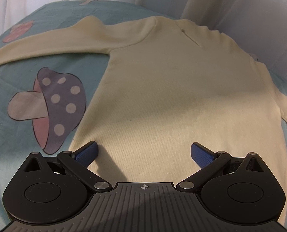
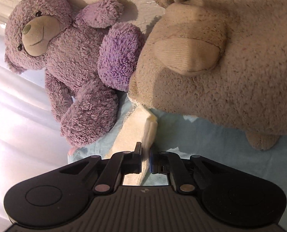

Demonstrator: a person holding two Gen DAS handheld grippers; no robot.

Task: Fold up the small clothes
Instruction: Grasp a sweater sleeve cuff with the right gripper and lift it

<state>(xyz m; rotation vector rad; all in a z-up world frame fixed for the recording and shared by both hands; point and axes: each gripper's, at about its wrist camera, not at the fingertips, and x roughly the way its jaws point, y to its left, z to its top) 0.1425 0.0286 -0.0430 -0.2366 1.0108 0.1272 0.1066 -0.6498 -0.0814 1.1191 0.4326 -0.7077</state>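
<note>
Right claw (image 2: pixel 145 157) pinches sweater (image 2: pixel 135 133) sleeve end.

Left claw (image 1: pixel 143 152) agape, right claw (image 2: pixel 145 159) pinched.

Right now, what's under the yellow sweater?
The blue bedsheet with mushroom pictures lies under the cream sweater. Whatever print sits beneath its body is covered.
</note>
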